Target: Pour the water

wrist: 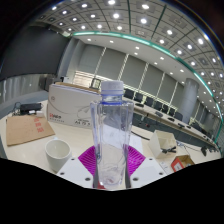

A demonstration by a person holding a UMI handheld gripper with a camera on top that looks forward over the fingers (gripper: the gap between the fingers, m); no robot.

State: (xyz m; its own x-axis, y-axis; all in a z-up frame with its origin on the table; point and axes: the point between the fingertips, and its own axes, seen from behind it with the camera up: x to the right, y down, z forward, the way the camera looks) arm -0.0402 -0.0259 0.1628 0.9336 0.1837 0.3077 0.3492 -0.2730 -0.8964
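Bottle pinched upright in tongs, cup not yet reached.

Tongs (pixel 111 170) clamped on clear water bottle (pixel 111 130), cap apparently on; white cup (pixel 57 152) just left on worktop (pixel 35 158), box (pixel 74 103) beyond. Uncap first, then tilt slowly over cup rim.

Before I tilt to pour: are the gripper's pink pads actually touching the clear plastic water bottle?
Touching. The gripper view shows the clear plastic water bottle standing between the fingers, both pink pads pressed against its sides with no gap showing.

The claw (pixel 110 170) bears magenta, ribbed pads (pixel 92 160) inside its fingers.
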